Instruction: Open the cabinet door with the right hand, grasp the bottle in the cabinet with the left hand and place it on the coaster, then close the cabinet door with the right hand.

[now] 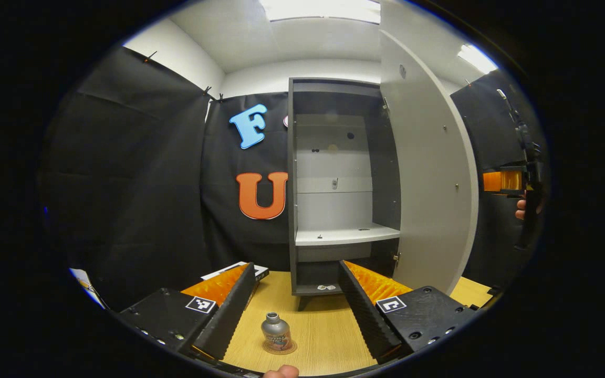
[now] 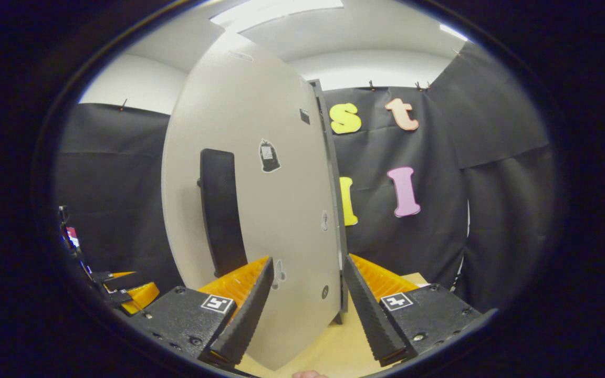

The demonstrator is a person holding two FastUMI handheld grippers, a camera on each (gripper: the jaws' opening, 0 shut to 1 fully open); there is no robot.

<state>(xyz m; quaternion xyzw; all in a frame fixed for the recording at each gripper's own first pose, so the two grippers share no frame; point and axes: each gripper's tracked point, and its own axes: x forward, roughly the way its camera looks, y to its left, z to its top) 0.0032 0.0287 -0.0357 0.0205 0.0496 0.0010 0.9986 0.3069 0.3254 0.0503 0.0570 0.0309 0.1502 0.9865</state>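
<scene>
- Two of three steps look done: cabinet door (image 1: 428, 173) stands open, bottle (image 1: 275, 331) sits on the coaster (image 1: 288, 347) on the bench (image 1: 323, 325), clear of the spread left hand-held gripper (image 1: 292, 310).
- Remaining: closing. Right hand-held gripper (image 2: 305, 310), fingers spread, faces the door's outer side beside the door handle (image 2: 221, 210); contact unclear.
- Coaster mostly covered by the bottle.

Colours around the cabinet (image 1: 344, 184)

It is dark grey with pale shelves; its door (image 1: 428, 173) is light grey; the silver bottle (image 1: 275, 329) before it stands on light wood table (image 1: 329, 331).
</scene>
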